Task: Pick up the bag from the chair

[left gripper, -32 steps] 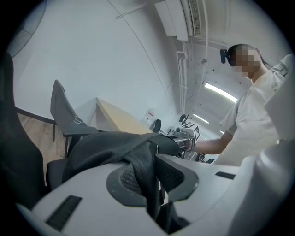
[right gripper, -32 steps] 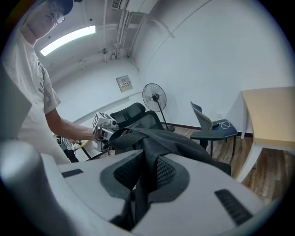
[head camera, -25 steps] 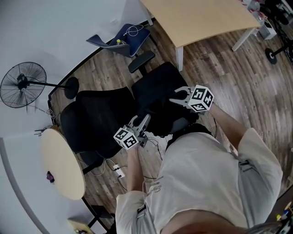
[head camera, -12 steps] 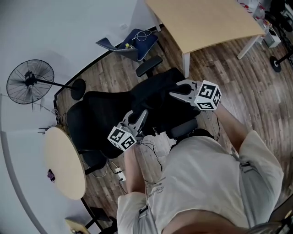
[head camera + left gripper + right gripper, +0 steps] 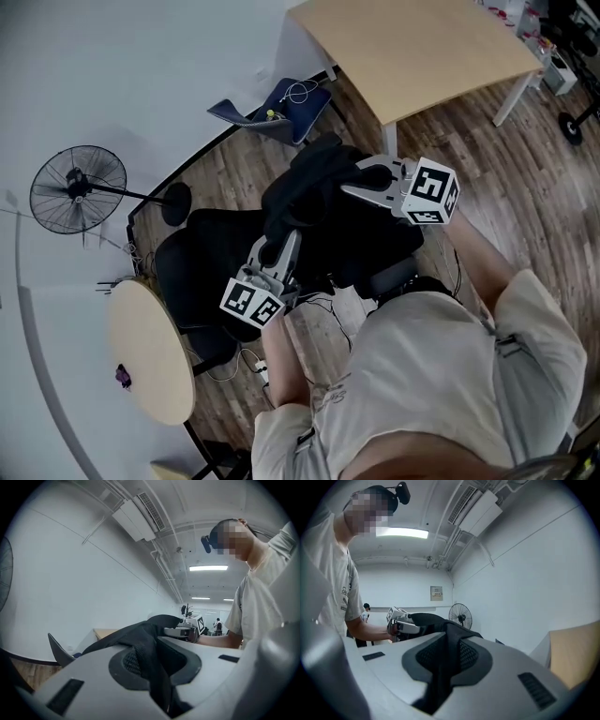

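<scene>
A black bag (image 5: 314, 202) hangs in the air over the black office chair (image 5: 202, 258), held up from two sides. My left gripper (image 5: 279, 251) is shut on the bag's black fabric (image 5: 150, 663) at its near left end. My right gripper (image 5: 361, 180) is shut on the fabric (image 5: 443, 660) at the bag's right end. Both grippers point level, facing each other. The left gripper view shows the right gripper (image 5: 183, 631) across the bag, and the right gripper view shows the left gripper (image 5: 401, 623). The bag hides most of the chair seat.
A standing fan (image 5: 77, 187) is at the left and a round pale table (image 5: 150, 352) at the lower left. A wooden desk (image 5: 422, 47) stands at the top right, with a blue item (image 5: 277, 108) on the floor beside it. Cables (image 5: 258, 361) lie under the chair.
Both grippers have risen together with the black bag, which has come up off the chair seat and now hangs between them.
</scene>
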### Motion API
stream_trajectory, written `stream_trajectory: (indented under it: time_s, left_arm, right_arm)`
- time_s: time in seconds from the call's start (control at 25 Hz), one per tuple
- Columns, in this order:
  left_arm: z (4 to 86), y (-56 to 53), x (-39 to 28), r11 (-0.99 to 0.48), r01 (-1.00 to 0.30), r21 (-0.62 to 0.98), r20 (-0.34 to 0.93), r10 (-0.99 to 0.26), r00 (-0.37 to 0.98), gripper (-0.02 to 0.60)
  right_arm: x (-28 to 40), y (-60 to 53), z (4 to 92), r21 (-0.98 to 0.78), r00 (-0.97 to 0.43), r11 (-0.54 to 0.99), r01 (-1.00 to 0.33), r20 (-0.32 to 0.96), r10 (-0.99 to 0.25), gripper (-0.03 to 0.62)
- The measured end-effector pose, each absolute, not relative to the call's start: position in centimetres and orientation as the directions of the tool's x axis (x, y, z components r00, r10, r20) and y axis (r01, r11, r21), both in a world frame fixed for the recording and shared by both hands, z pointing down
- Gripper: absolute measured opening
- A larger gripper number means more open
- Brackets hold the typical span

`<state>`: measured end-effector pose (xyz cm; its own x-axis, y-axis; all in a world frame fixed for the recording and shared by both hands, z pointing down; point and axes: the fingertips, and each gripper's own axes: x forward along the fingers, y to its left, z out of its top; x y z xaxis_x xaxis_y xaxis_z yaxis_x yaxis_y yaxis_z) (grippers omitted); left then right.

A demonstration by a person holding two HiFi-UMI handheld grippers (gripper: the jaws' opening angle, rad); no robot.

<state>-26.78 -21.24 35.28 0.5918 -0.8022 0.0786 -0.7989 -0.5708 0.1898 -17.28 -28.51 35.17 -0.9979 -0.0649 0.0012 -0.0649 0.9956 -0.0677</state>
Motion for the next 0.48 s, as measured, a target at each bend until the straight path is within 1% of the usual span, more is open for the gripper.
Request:
stream_trajectory:
  time_s: [0.2, 0.48]
  left_arm:
    - [33.2, -20.5, -25.8, -0.578, -0.805, 0.138, 0.061, -0.806, 0.589, 0.058]
    - [31.5, -19.8, -25.6, -0.593, -0.799, 0.095, 0.060, -0.798, 0.599, 0.058]
  right_arm:
    - [-16.3, -27.7, 33.1, 0.003, -0.998, 0.998, -0.060, -0.023, -0.060, 0.030]
    - [-16.0, -26.8, 31.5, 0.046, -0.997, 0.996, -0.079, -0.025, -0.078, 0.028]
